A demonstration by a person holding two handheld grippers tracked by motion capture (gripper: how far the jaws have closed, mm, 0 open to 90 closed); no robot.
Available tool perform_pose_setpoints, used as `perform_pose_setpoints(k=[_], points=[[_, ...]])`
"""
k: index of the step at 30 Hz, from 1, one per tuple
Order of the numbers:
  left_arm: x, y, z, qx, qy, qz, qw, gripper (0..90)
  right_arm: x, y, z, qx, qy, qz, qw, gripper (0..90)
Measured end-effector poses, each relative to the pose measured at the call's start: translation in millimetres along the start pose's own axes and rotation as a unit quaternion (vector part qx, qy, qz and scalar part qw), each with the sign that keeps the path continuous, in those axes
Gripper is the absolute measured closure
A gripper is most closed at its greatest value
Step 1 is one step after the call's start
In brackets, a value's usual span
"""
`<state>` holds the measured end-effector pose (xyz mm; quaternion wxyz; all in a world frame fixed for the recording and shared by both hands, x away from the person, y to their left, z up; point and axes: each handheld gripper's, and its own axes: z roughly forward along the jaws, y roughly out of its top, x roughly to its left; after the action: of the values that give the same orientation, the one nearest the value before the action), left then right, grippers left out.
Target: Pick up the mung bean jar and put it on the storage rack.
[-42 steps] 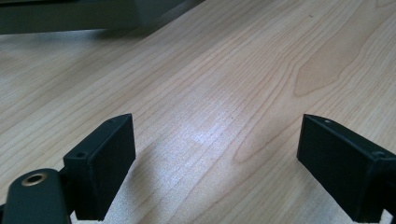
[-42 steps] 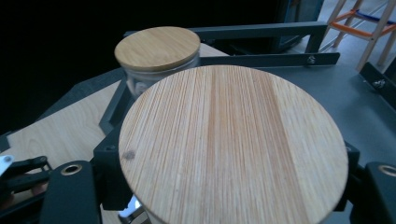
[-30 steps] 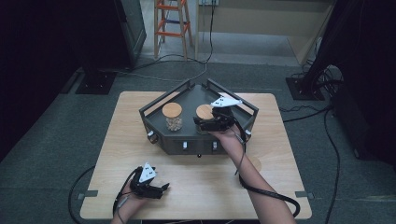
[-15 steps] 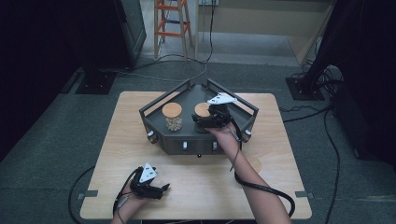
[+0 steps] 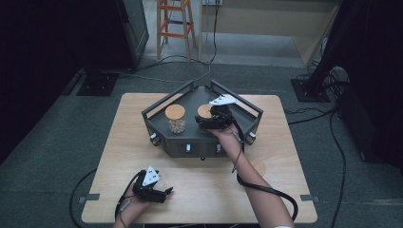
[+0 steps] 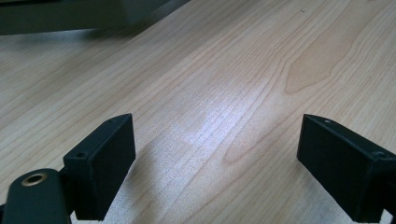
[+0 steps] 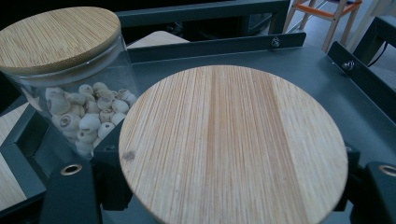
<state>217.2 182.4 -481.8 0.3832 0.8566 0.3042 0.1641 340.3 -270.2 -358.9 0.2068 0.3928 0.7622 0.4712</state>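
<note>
From the high view, the right gripper (image 5: 205, 122) is reaching into the dark tray (image 5: 161, 124) and clasping the lidded jar (image 5: 205, 111) at the tray's 3 o'clock side; a second jar (image 5: 175, 118) with pale round pieces is standing at 9 o'clock of it. The left gripper (image 5: 164, 193) is resting on the table (image 5: 285, 142) at 7 o'clock.

In the left gripper view, the jaws are standing spread wide over bare wood.

In the right gripper view, the jaws are hugging both sides of the bamboo lid (image 7: 233, 144), with the second jar (image 7: 74, 84) at 10 o'clock.
</note>
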Motion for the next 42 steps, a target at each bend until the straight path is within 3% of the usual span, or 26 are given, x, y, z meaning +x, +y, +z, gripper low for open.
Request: perform_pose_setpoints(k=[7, 13, 19, 27, 42], points=[[-0.2, 0.3, 0.1, 0.001, 0.000, 0.000, 1.0000, 11.5, 5.3, 0.6, -0.3, 0.006, -0.005, -0.019, 0.9998, 25.0], [0.0, 0.3, 0.2, 0.001, -0.001, 0.000, 1.0000, 11.5, 4.4, 2.3, -0.3, 0.008, -0.003, -0.016, 0.9998, 24.5], [0.3, 0.2, 0.0, 0.001, 0.000, 0.000, 1.0000, 11.5, 5.2, 4.7, -1.6, 0.016, -0.005, -0.017, 0.9997, 13.6], [-1.0, -0.4, -0.4, -0.003, 0.004, -0.003, 1.0000, 11.5, -2.3, -3.7, -16.4, 0.010, 0.005, -0.002, 0.9999, 12.8], [-0.7, -0.9, -0.1, -0.002, 0.006, -0.004, 1.0000, 11.5, -4.2, -15.9, -41.7, 0.008, 0.021, -0.005, 0.9997, 13.8]])
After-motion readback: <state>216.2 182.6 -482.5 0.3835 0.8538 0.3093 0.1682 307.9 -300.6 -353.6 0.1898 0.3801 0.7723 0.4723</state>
